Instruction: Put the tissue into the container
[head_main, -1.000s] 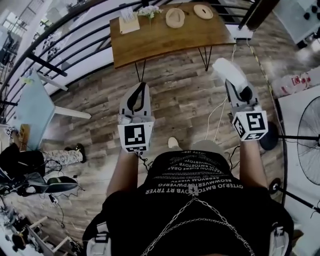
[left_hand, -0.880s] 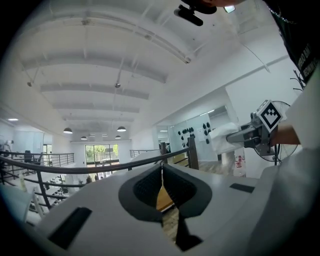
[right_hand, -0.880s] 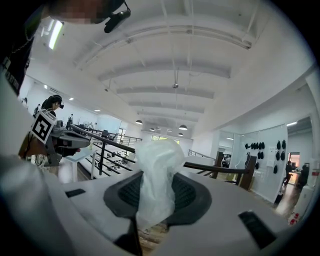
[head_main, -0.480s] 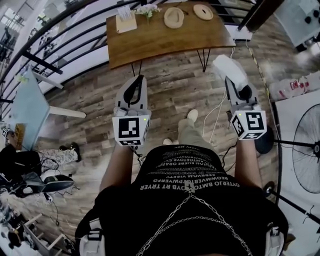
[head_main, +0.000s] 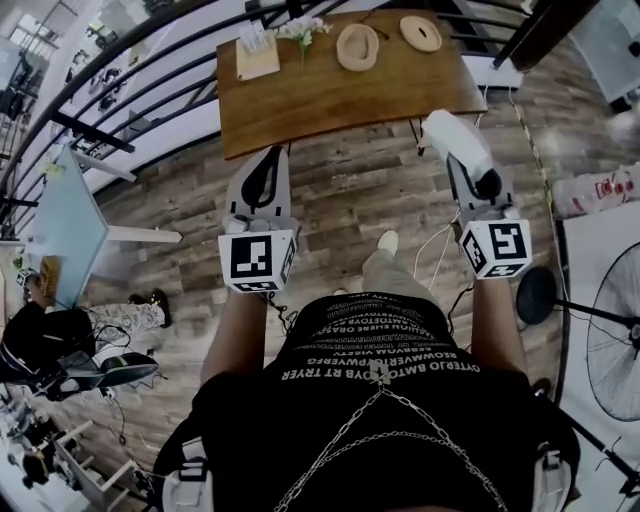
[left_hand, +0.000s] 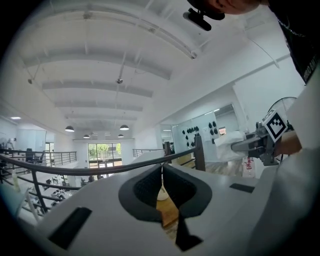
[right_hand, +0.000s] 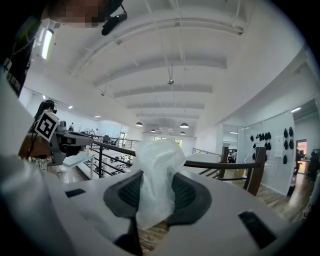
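Note:
A crumpled white tissue (head_main: 455, 140) sticks out of my right gripper (head_main: 467, 165), which is shut on it; in the right gripper view the tissue (right_hand: 157, 175) fills the gap between the dark pads. My left gripper (head_main: 267, 165) is held level with it, shut with nothing in it, its pads (left_hand: 150, 187) closed to a thin slit. Both are held in the air over the wood floor, just short of a wooden table (head_main: 330, 95). On the table stand a tan round bowl (head_main: 357, 46), a flat round disc (head_main: 421, 33), a small box of white sheets (head_main: 258, 55) and white flowers (head_main: 300, 28).
A black railing (head_main: 130, 80) runs behind the table. A glass-topped table (head_main: 60, 215) and a seated person (head_main: 50, 330) are at the left. A standing fan (head_main: 610, 320) and floor cables (head_main: 435, 225) are at the right.
The person has stepped forward, so the wooden table lies closer to both grippers. The left gripper has moved up towards the table's edge. The tissue stays in the right gripper.

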